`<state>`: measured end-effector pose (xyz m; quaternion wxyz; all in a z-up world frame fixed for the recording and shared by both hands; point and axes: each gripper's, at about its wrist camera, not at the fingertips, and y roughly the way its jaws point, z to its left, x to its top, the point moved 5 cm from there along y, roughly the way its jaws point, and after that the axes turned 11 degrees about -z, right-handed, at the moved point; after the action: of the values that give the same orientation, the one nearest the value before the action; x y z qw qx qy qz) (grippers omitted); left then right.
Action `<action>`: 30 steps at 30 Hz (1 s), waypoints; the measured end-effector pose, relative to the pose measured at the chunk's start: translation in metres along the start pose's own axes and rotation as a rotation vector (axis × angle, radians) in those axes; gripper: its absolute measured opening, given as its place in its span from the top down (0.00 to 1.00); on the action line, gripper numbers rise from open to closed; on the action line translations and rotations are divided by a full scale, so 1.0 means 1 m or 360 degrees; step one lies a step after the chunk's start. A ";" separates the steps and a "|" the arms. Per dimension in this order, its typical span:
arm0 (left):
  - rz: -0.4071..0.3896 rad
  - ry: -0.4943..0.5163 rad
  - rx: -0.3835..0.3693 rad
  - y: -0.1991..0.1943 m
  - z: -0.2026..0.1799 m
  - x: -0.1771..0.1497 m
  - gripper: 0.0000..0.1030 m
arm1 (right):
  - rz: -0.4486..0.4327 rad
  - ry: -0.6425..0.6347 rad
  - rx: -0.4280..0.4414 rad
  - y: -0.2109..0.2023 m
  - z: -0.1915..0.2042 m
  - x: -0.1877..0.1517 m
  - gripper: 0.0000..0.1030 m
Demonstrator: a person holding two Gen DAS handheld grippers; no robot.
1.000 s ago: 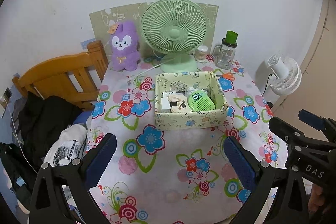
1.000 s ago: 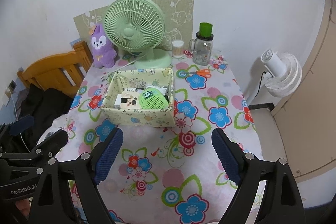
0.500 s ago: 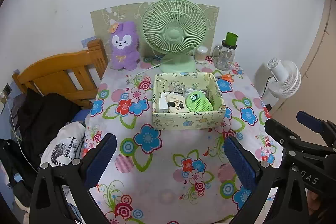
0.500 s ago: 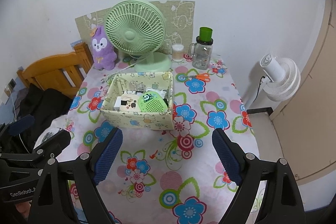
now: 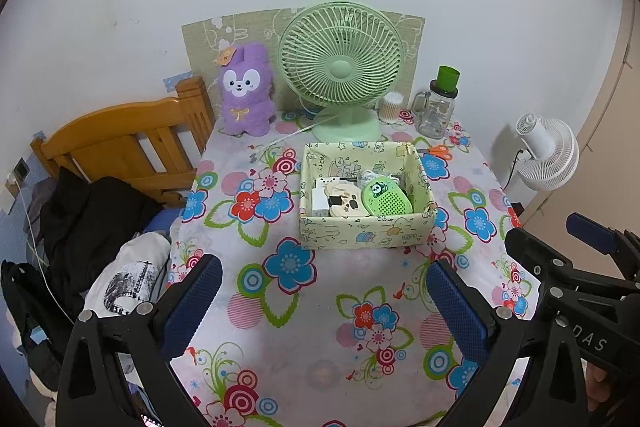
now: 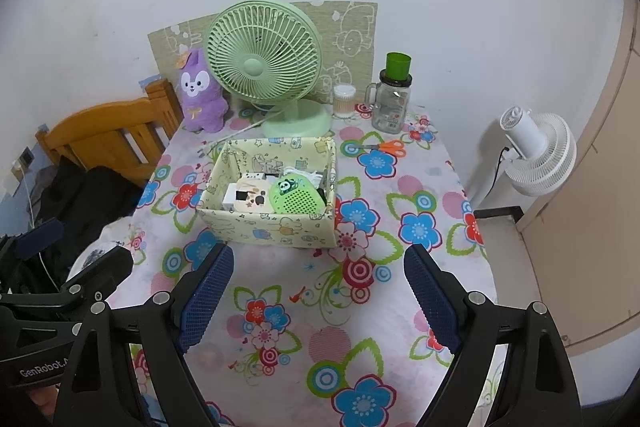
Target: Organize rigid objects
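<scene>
A pale patterned fabric box (image 5: 360, 237) (image 6: 272, 229) stands mid-table on the flowered tablecloth (image 5: 304, 311). Inside lie a green panda gadget (image 5: 387, 198) (image 6: 297, 198), a cream spotted item (image 5: 347, 202) (image 6: 250, 203) and a white adapter (image 5: 320, 195). Orange-handled scissors (image 5: 439, 150) (image 6: 387, 146) lie behind the box to the right. My left gripper (image 5: 324, 291) hovers open over the near cloth, well short of the box. My right gripper (image 6: 318, 279) is likewise open with nothing between its fingers, and it also shows at the right edge of the left wrist view (image 5: 580, 259).
Along the wall stand a green desk fan (image 5: 340, 67), a purple plush (image 5: 246, 91), a cotton-swab pot (image 5: 389, 107) and a glass jar with green lid (image 5: 438, 107). A wooden headboard (image 5: 120, 143) and dark clothes (image 5: 88, 211) are left; a white floor fan (image 5: 548, 155) is right.
Both views have drifted only very slightly. Nothing on the table has moved and both grippers stand just as wide.
</scene>
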<state>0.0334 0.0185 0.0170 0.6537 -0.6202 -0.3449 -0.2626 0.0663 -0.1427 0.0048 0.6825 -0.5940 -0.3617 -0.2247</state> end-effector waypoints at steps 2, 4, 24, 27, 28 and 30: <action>-0.0004 0.0002 0.0002 -0.001 0.000 0.000 0.00 | -0.0004 0.0000 0.0004 -0.001 0.001 0.001 0.13; -0.0008 0.0003 0.0001 -0.002 0.001 0.001 0.00 | -0.0006 0.0005 0.0005 -0.001 0.002 0.001 0.13; 0.0009 0.0008 -0.0028 -0.003 0.004 0.006 0.00 | 0.0011 0.0006 0.0001 -0.003 0.006 0.007 0.13; 0.0014 0.0008 -0.0030 -0.004 0.004 0.006 0.00 | 0.0007 0.0003 -0.0004 -0.004 0.008 0.009 0.14; 0.0011 0.0010 -0.0029 -0.004 0.004 0.006 0.00 | 0.0007 0.0004 -0.0004 -0.004 0.008 0.009 0.13; 0.0011 0.0008 -0.0037 -0.003 0.003 0.006 0.00 | 0.0010 0.0007 -0.0006 -0.004 0.009 0.010 0.14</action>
<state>0.0343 0.0218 0.0237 0.6482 -0.6283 -0.3381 -0.2659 0.0678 -0.1338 0.0149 0.6830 -0.5958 -0.3580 -0.2245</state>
